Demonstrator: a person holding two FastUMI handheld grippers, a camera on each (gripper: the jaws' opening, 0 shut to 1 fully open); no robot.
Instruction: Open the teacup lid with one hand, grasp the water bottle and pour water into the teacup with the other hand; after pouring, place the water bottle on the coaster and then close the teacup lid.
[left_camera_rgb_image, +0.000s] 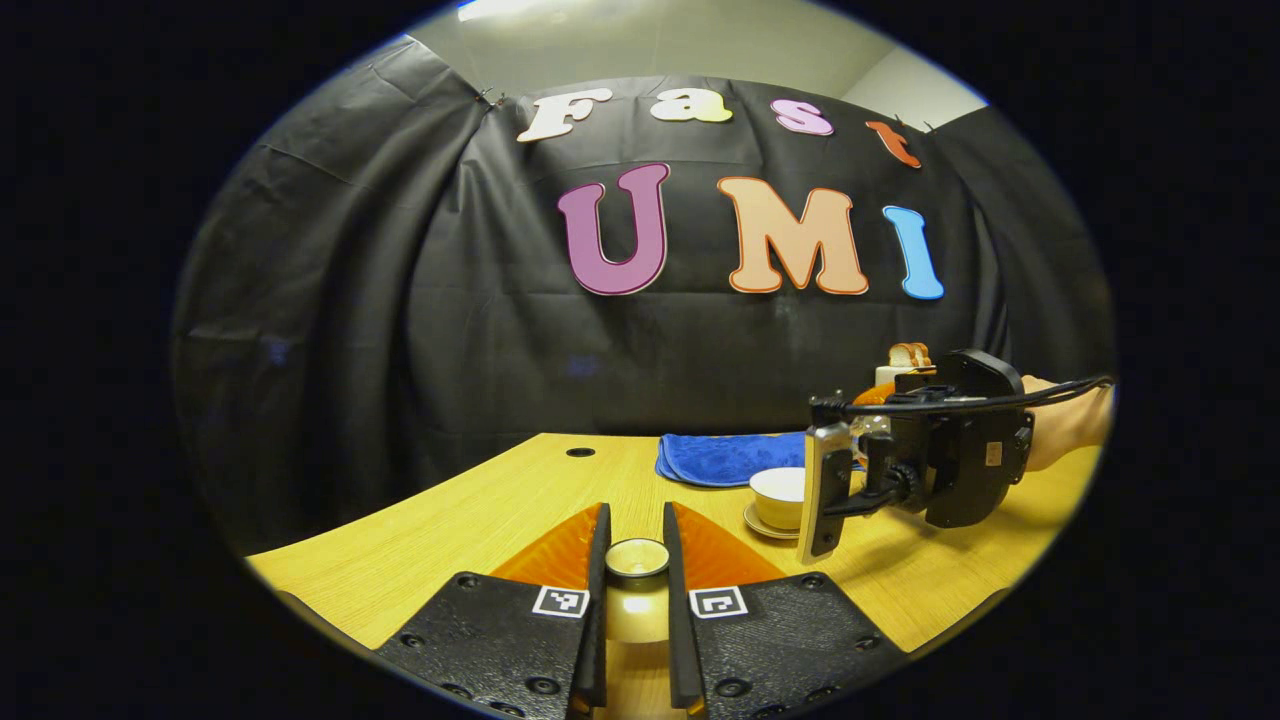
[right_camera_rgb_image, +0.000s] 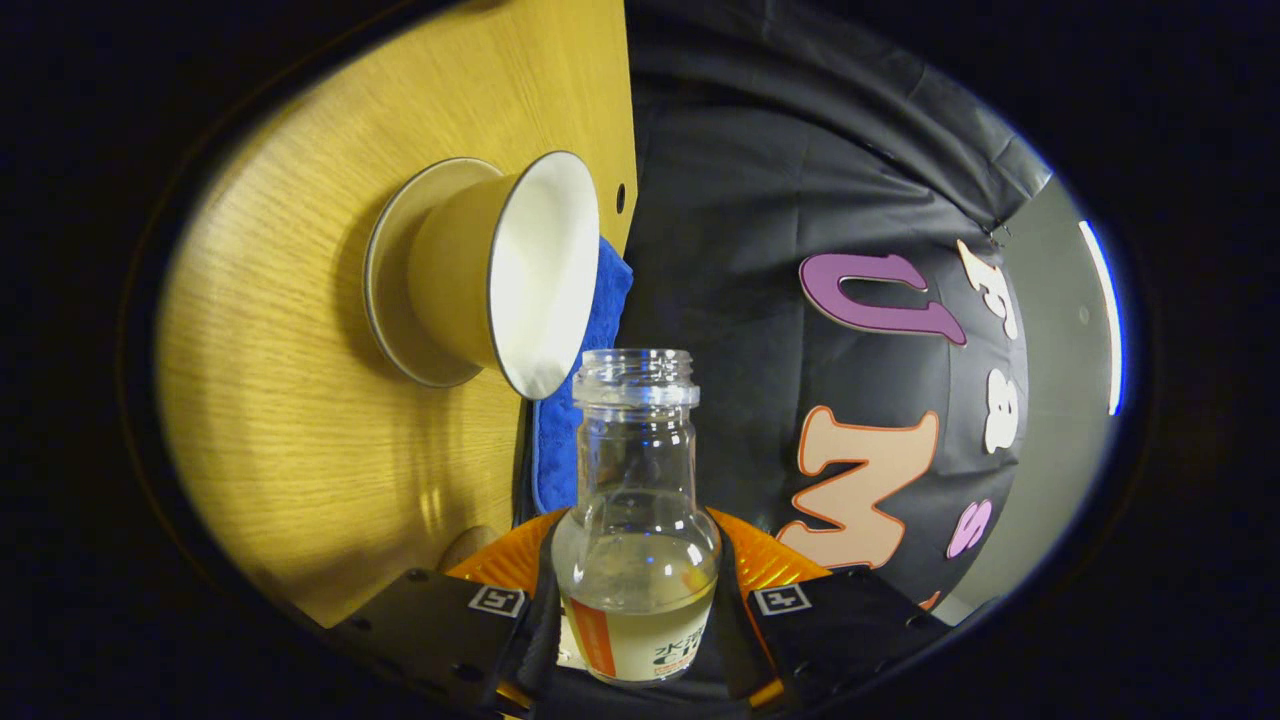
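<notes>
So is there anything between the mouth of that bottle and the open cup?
No. In the right gripper view the water bottle, tipped sideways, has its mouth just short of the teacup rim; only a sliver of blue cloth shows behind.

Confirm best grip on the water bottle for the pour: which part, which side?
Grip the water bottle on its wide lower body, at the label, one of the fingers on each side, coming from the base end. That leaves the narrow neck and open mouth free, pointing at the teacup. The right gripper holds it this way now.
</notes>
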